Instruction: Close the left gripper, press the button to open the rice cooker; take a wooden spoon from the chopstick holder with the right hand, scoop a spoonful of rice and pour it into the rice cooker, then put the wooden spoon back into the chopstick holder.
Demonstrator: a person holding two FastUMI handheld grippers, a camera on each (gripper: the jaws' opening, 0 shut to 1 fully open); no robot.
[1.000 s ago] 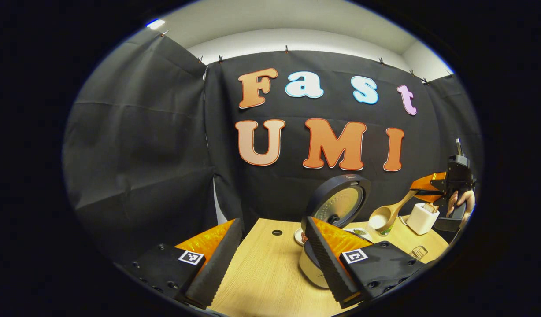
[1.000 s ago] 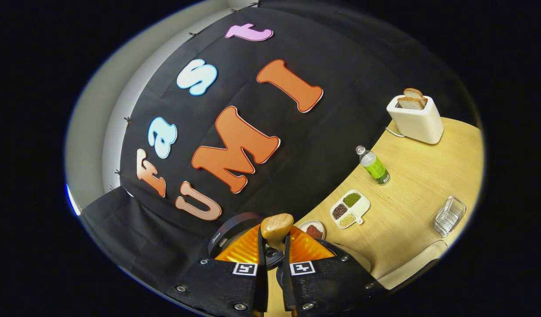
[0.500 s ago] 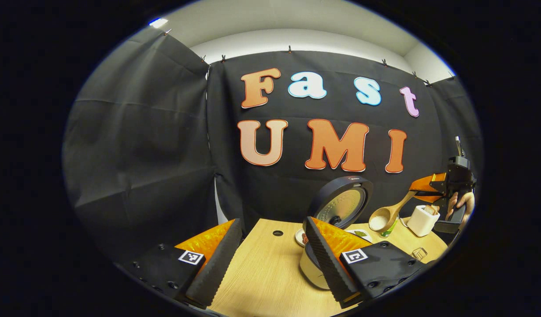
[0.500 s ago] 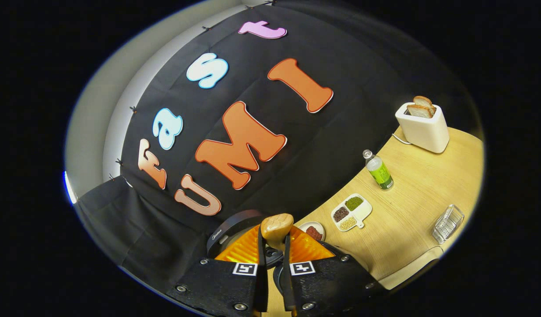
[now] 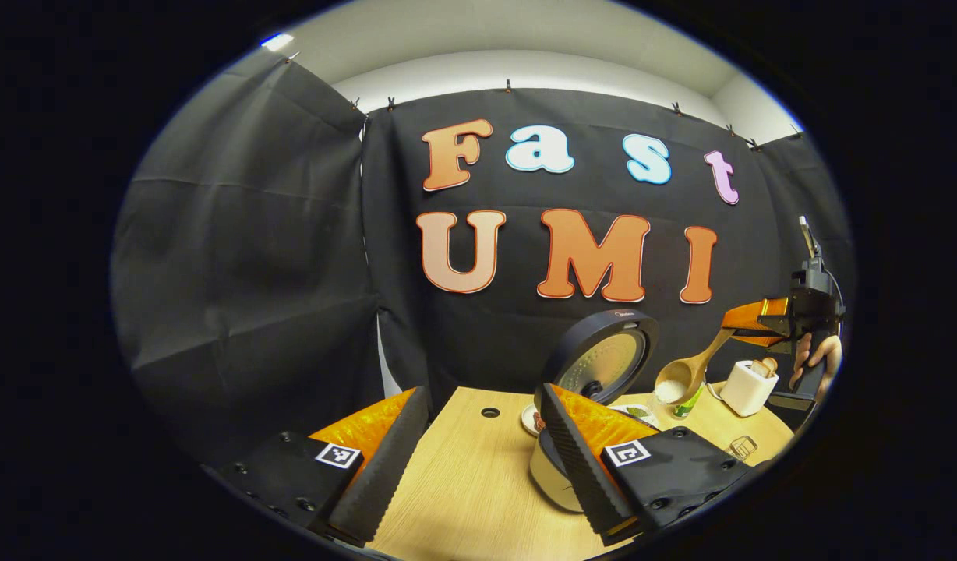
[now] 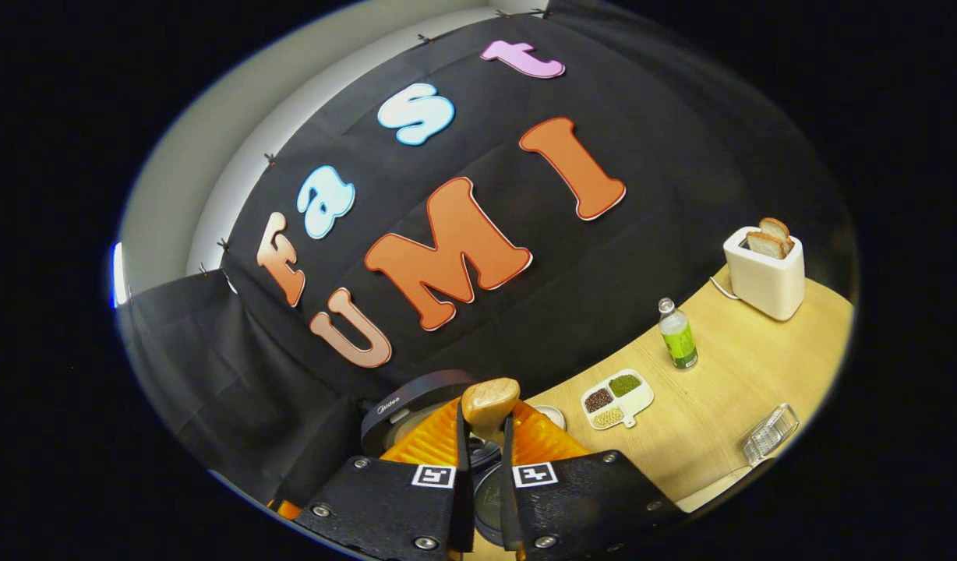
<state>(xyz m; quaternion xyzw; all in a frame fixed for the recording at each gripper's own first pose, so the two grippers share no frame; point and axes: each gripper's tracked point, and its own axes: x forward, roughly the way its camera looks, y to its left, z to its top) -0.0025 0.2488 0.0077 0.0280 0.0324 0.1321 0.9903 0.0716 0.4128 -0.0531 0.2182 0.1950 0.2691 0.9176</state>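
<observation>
My wooden spoon [image 5: 685, 375] is pale tan — white rice in its bowl. The rice cooker [image 5: 603, 358] lid is dark navy, the table [image 5: 463, 483] light wood-grain, the toaster [image 6: 765, 273] white.

left gripper view sits low, close to the rice cooker [image 5: 595, 389], facing the back wall level across the table [image 5: 463, 483]. right gripper view looks from above the rice cooker [image 6: 416, 401], rolled sideways. both share cooker, toaster [image 5: 747, 386] [image 6: 765, 273] and bottle [image 6: 678, 335].
</observation>
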